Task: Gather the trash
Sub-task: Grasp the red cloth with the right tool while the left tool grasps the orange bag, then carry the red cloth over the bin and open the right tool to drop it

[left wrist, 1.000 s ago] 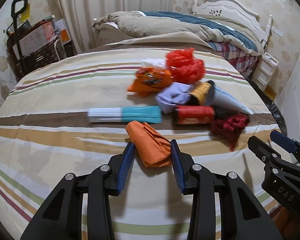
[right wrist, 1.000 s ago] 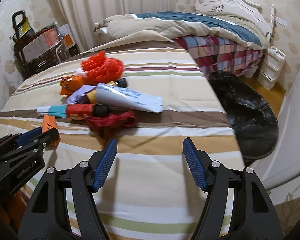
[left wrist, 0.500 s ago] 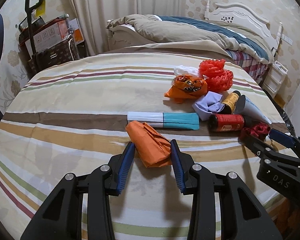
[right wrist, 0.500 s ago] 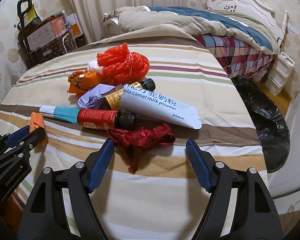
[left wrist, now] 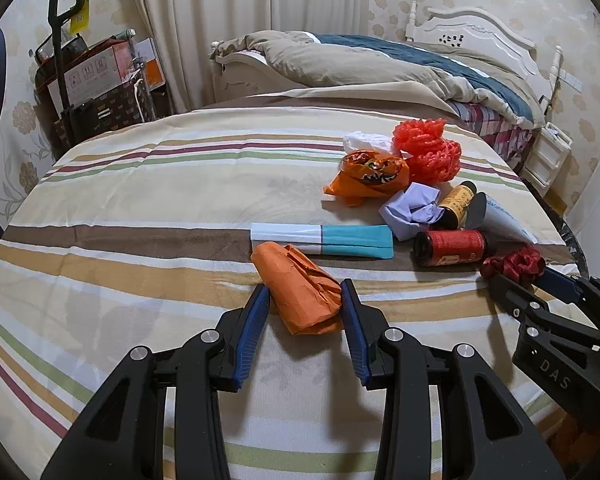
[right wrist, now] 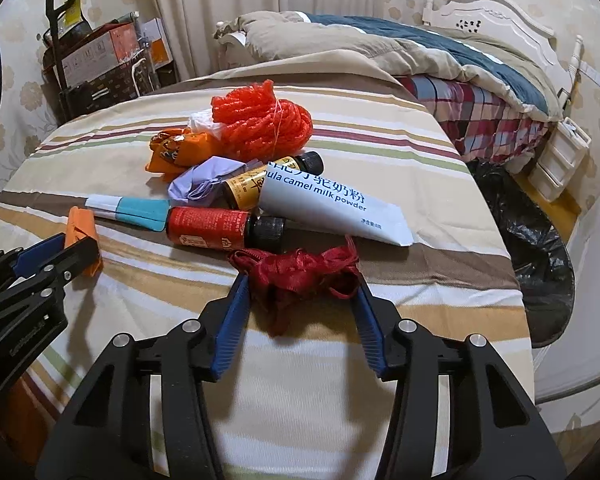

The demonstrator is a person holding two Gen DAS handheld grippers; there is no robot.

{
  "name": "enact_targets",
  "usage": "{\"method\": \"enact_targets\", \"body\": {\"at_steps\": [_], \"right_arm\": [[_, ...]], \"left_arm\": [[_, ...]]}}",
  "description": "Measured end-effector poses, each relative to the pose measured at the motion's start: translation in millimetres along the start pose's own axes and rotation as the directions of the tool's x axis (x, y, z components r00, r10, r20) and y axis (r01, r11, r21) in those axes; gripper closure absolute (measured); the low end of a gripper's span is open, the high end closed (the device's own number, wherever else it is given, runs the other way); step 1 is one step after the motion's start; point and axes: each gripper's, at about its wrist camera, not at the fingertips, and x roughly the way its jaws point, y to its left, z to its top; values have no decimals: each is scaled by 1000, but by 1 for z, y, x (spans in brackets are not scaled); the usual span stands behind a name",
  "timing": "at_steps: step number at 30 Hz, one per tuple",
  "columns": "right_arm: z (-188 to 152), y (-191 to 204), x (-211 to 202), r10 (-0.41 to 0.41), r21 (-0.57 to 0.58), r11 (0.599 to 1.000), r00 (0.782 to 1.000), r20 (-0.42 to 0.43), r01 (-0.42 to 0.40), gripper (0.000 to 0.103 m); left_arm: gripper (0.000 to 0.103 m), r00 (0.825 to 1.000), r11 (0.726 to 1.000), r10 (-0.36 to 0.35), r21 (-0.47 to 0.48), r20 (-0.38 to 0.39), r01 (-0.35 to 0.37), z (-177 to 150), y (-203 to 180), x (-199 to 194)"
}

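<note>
Bare striped cloth (left wrist: pixel 140 208) left; trash pile (left wrist: pixel 412 192) crowds right.

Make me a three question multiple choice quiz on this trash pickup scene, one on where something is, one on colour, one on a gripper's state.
1. The black trash bag is: A) on the table B) on the floor beside the table C) on the bed
2. The paper wad between the left gripper's fingers is: A) orange B) green C) white
3. The right gripper is: A) shut empty B) open around the red ribbon C) out of view

Answers: B, it sits below the table edge; A, it is plainly orange; B, the fingers flank the ribbon with gaps.
</note>
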Motion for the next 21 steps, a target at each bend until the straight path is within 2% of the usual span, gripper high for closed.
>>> {"method": "enact_targets", "body": {"at_steps": [12, 21], "right_arm": [[-8, -30, -27, -28, 58, 998, 998, 54, 25, 54], [-4, -87, -41, -131, 146, 982, 987, 93, 116, 54]], "left_arm": [[64, 996, 997, -68, 27, 58, 66, 3, -24, -19], [64, 984, 986, -142, 106, 109, 130, 21, -73, -25]]}}
